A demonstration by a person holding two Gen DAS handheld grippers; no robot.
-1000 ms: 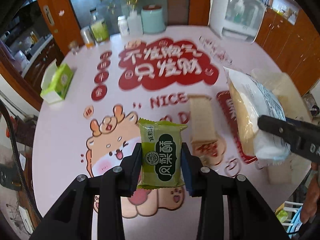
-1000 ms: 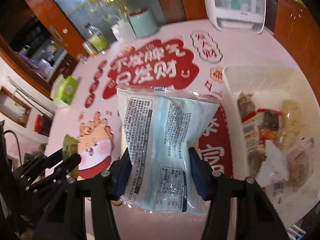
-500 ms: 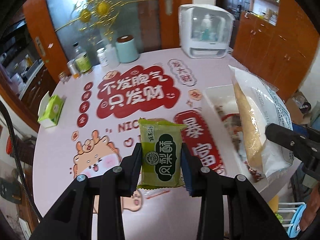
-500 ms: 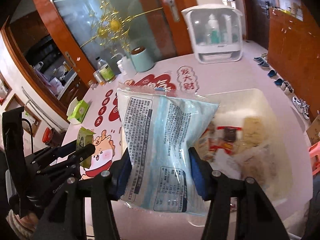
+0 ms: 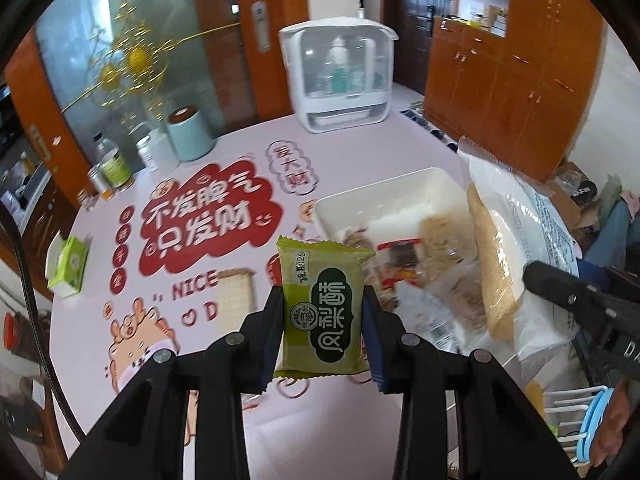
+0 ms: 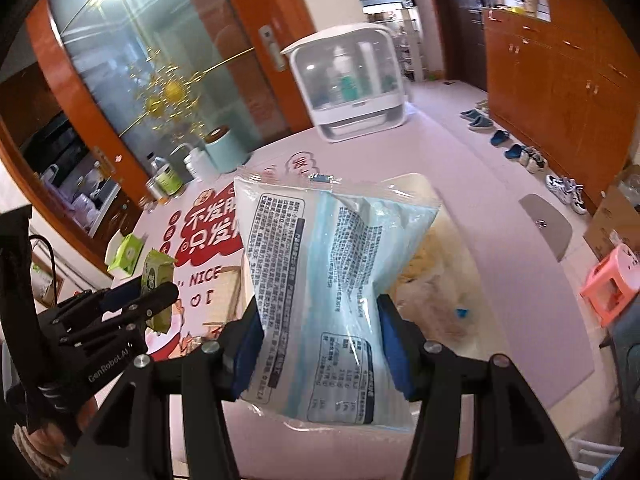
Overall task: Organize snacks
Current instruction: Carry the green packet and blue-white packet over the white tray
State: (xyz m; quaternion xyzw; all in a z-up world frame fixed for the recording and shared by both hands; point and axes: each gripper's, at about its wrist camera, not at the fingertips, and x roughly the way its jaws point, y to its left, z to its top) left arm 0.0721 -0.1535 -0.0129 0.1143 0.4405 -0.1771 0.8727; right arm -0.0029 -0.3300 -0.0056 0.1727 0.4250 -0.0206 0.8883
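Observation:
My left gripper (image 5: 323,316) is shut on a green snack packet (image 5: 320,304) and holds it above the table, just left of the white bin (image 5: 380,204). The bin holds several wrapped snacks. My right gripper (image 6: 318,340) is shut on a large pale blue and white snack bag (image 6: 320,280), held upright over the bin (image 6: 448,216). That bag also shows in the left wrist view (image 5: 516,248), at the right. A beige wafer pack (image 5: 236,300) lies on the table left of the bin.
The round table (image 5: 208,152) has a pink printed cover. A green tissue box (image 5: 68,268) sits at its left edge. Jars and a mint canister (image 5: 188,132) stand at the back. A white cabinet box (image 5: 340,76) stands at the far side.
Both grippers have risen and swung right toward the bin with their packets still held. The bin and its snacks now show more fully in the left wrist view.

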